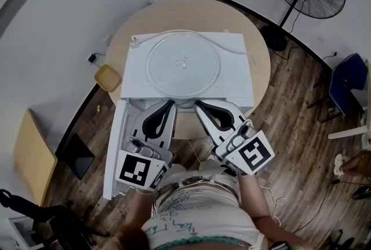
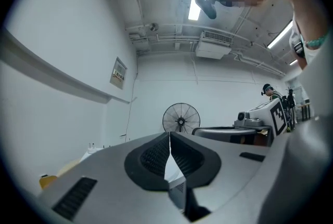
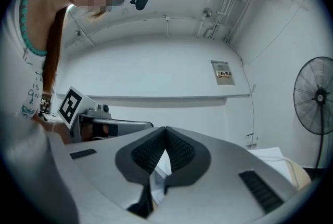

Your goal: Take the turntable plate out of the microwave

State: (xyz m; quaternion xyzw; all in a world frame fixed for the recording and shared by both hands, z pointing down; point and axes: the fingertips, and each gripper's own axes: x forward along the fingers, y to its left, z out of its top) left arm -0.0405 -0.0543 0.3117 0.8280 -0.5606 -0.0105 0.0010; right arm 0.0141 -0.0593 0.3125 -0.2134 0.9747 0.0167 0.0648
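From the head view, the glass plate (image 1: 183,66) lies flat on top of the microwave (image 1: 235,46), just ahead of both tongs and touching neither. The left tongs (image 1: 171,104) and right tongs (image 1: 197,105) sit side by side in front of the oven's mouth. The door (image 1: 115,144) hangs open outside the left tongs. The oven stands on a round bench (image 1: 262,72).

In the left gripper view, the left tongs (image 2: 169,137) are clenched with pad against pad and nothing between them. Beyond their tips there is only a fan (image 2: 180,120) and a bare wall.

In the right gripper view, the right tongs (image 3: 165,132) are likewise clenched and empty.

The removal step looks finished, as the plate is already out. What seems left is tidying up: drawing both tongs clear of the opening, and perhaps nudging the door shut with the left tongs without jarring the oven, since the plate rests loose on its top.
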